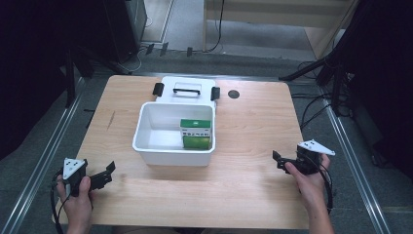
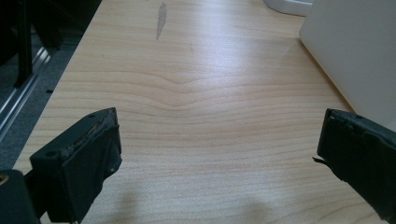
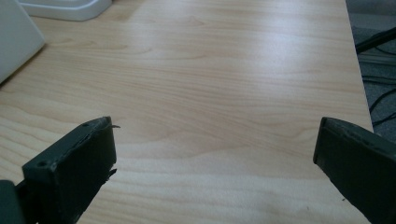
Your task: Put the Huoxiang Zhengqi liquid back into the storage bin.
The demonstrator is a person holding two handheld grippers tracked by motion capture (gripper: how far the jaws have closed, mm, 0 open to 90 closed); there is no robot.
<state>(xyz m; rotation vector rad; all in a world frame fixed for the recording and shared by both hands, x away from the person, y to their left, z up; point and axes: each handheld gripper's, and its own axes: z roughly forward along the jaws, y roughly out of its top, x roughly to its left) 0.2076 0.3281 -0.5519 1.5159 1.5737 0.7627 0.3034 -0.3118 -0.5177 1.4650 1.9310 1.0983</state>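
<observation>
A white open box [image 1: 173, 155] stands in the middle of the wooden table [image 1: 243, 185]. Inside it, against its right wall, lies a green-and-white carton [image 1: 196, 134]. My left gripper [image 1: 108, 174] rests near the table's front left corner, open, with bare wood between its jaws [image 2: 219, 121]; the box wall [image 2: 355, 46] rises to its right. My right gripper [image 1: 277, 161] sits at the right side of the table, level with the box's front. It is open with nothing in it [image 3: 215, 126], and the box corner [image 3: 14, 42] shows far to its left.
The box's white lid [image 1: 186, 88], with a black handle and two black latches, lies flat behind the box. A dark round spot [image 1: 234, 94] marks the table's back right. A grey scuff [image 2: 161, 18] streaks the left side. Stand legs and cables [image 1: 316, 105] lie right of the table.
</observation>
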